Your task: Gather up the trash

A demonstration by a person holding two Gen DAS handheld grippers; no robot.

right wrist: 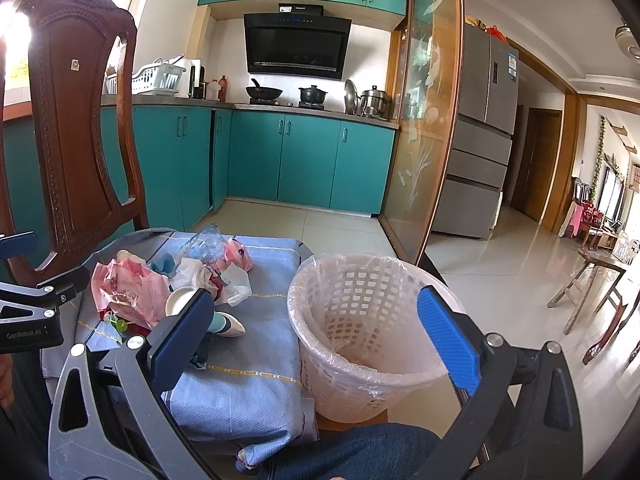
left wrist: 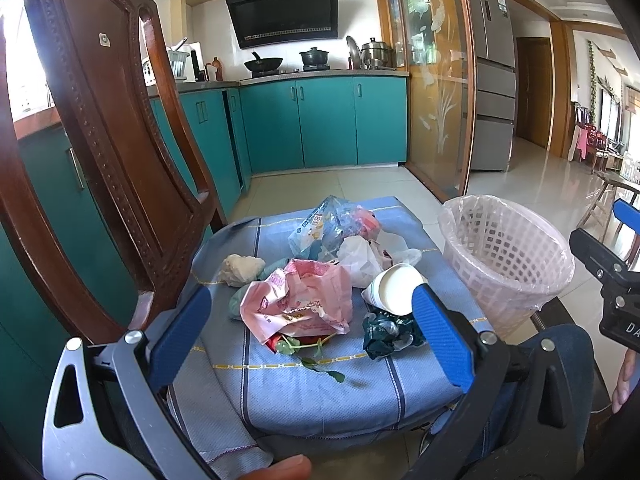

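Trash pile [left wrist: 316,276] sits heaped mid-surface on the blue striped cloth [left wrist: 320,392]: pink wrapper [left wrist: 300,304], paper cup [left wrist: 394,288] on its side, dark crumpled foil [left wrist: 384,332], clear plastic bag [left wrist: 324,224], white wad [left wrist: 240,268], a green sprig [left wrist: 316,356]. Lined basket [right wrist: 360,332] stands just beside the cloth's right edge, looks empty, so nothing collected yet (my read).

Left gripper [left wrist: 312,336] hangs over the pile, fingers spread wide with nothing between them, straddling the wrapper and cup. Likely lined up for a first pick. Right gripper [right wrist: 320,328] is likewise spread and unloaded, parked over the basket rim, probably just staying clear.

Left wrist view gives the full pile layout; basket interior is mostly hidden there. Right wrist view looks down into the basket and shows the bare liner, but its own finger blocks the foil and part of the cup.
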